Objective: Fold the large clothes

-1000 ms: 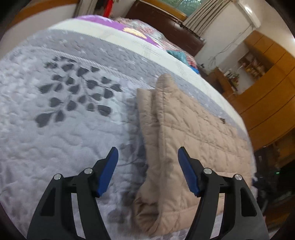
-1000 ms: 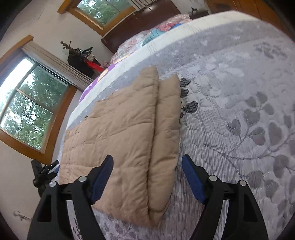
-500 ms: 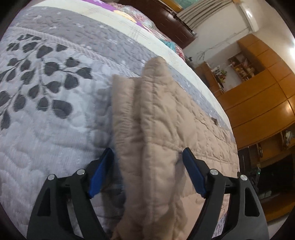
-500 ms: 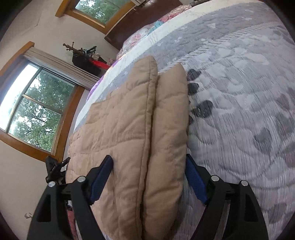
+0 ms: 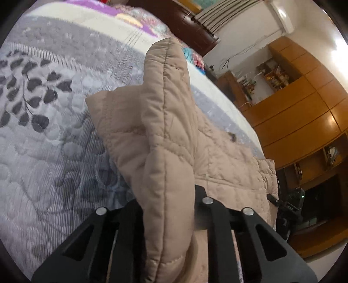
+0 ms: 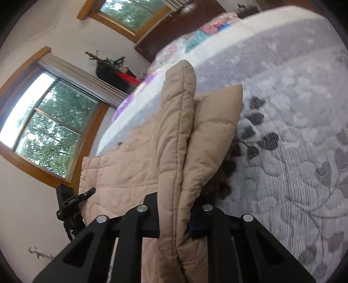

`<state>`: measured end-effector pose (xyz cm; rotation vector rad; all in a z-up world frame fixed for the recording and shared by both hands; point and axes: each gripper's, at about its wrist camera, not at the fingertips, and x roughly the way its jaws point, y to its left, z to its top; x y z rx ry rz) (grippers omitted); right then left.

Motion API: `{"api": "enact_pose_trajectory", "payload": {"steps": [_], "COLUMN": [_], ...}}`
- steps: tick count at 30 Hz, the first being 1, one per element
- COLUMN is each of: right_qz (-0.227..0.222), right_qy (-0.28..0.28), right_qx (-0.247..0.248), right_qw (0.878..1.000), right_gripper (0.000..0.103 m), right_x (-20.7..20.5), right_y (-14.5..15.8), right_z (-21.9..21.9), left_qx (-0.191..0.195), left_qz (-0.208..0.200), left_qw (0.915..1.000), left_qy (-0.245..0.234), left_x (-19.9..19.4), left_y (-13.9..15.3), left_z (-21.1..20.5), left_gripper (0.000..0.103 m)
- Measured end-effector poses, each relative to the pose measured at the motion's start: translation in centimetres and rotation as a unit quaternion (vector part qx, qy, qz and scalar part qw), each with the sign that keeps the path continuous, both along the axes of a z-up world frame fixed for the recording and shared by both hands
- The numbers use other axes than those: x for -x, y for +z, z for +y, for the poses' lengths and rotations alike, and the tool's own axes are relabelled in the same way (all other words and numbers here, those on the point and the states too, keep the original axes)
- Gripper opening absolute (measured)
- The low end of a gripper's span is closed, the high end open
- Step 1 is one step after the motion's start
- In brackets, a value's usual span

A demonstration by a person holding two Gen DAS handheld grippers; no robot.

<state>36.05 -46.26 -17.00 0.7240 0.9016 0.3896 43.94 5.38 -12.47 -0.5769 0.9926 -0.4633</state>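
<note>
A beige quilted coat (image 5: 174, 130) lies folded on the grey leaf-patterned bedspread (image 5: 43, 152). In the left wrist view my left gripper (image 5: 168, 200) has its jaws closing on the thick folded edge, and the padding bulges up between the black fingers. The blue pads are hidden by the cloth. In the right wrist view the same coat (image 6: 139, 165) rises as a doubled ridge from my right gripper (image 6: 174, 209), whose jaws are also closing and pinch the two layers. The edge is lifted off the bedspread (image 6: 293, 152) near each gripper.
A dark wooden headboard (image 5: 184, 19) and colourful pillows (image 5: 191, 56) lie at the far end of the bed. Orange wooden cabinets (image 5: 304, 104) stand past one side. On the other side are windows (image 6: 50, 130) and a black tripod head (image 6: 67, 202).
Both grippers moved forward over the coat's folded edge and went from wide open to closed on it. The edge now stands up in a ridge.
</note>
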Motion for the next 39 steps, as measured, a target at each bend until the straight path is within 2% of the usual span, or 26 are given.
{"api": "enact_pose_trajectory", "payload": {"steps": [4,7,10,15,20,23,27,31,36,38,39], "right_qz": [-0.033,-0.054,-0.070,-0.075,-0.054,-0.035,0.006,0.042,0.069,0.068,0.068], "right_qy": [0.014,0.024,0.037,0.058,0.076,0.078,0.061,0.046,0.038,0.038,0.035], "right_qx": [0.015,0.030,0.034,0.032,0.039,0.041,0.035,0.037,0.007,0.009,0.017], "right_qw": [0.999,0.998,0.996,0.995,0.995,0.995,0.998,0.997,0.997,0.997,0.997], "right_gripper": [0.015,0.015,0.015,0.015,0.015,0.015,0.017,0.022,0.027,0.029,0.034], "right_x": [2.6,5.3,8.8,13.9,17.0,18.5,18.8,18.8,18.4,18.5,18.6], "right_y": [4.0,6.9,9.4,10.0,7.6,5.5,1.7,-1.8,-5.2,-5.1,-4.8], "right_z": [0.8,1.7,2.5,4.0,6.2,6.9,6.6,6.2,5.8,5.7,5.7], "left_qx": [0.007,0.007,0.009,0.006,-0.012,-0.028,-0.039,-0.036,-0.037,-0.046,-0.049], "left_qz": [-0.032,-0.059,-0.073,-0.086,-0.068,-0.051,-0.023,0.013,0.018,0.019,0.023], "left_qw": [0.9994,0.9981,0.9972,0.9961,0.9975,0.9982,0.9990,0.9993,0.9992,0.9988,0.9985], "left_qy": [-0.006,-0.015,-0.017,-0.017,-0.016,-0.015,-0.004,0.001,0.000,0.000,0.001], "left_x": [2.6,5.8,9.2,15.1,19.4,21.2,21.5,20.9,20.6,20.8,20.8], "left_y": [3.3,6.5,8.5,10.1,7.8,4.7,0.5,-3.7,-4.9,-4.6,-4.4], "left_z": [-0.4,-0.5,0.6,2.9,5.6,6.2,7.8,8.8,9.1,8.9,8.8], "left_gripper": [0.012,0.012,0.012,0.012,0.013,0.013,0.017,0.030,0.034,0.035,0.036]}}
